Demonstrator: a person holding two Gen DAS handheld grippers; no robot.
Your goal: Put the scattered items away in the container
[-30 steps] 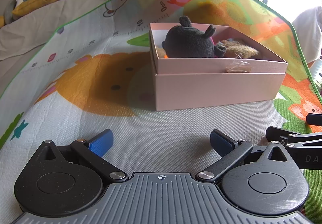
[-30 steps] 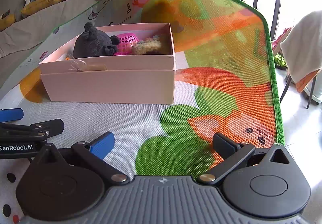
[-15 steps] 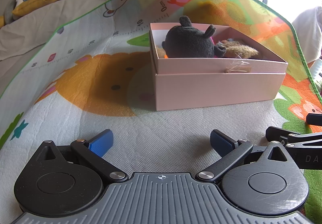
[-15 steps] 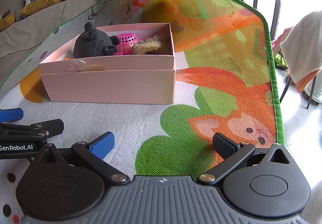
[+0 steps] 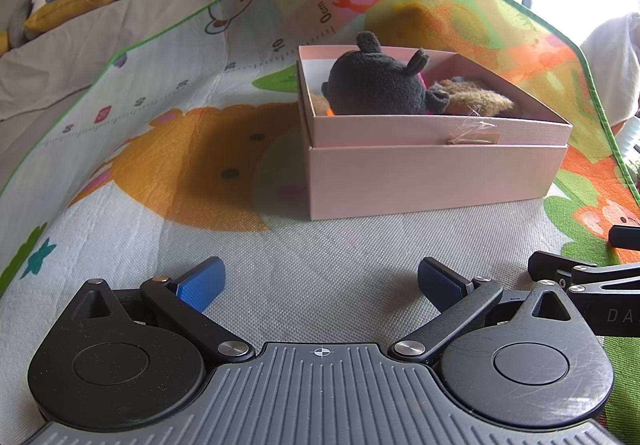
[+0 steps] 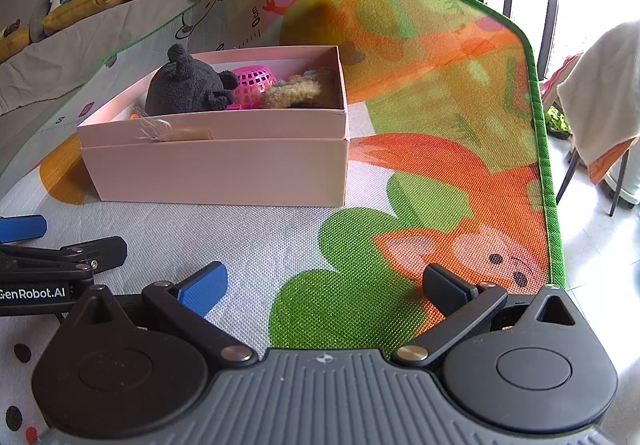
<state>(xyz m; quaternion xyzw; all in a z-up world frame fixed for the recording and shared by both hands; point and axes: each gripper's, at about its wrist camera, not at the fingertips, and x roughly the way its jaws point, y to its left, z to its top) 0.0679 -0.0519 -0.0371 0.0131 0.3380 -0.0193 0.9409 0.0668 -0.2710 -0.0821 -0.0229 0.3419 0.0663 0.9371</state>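
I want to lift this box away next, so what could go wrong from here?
1. The dark grey plush rises above the rim of the pink box; tilting the box could tip it out.
2. The box sits inside a wider pink tray, perhaps its lid; gripping only the upper rim might leave that part behind.
3. Both claws, left and right, are open and empty, side by side, and may collide when reaching.

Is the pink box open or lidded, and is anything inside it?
Open and holding toys. The pink box has no lid on top; a dark plush, a pink mesh basket and a tan plush show above its rim.
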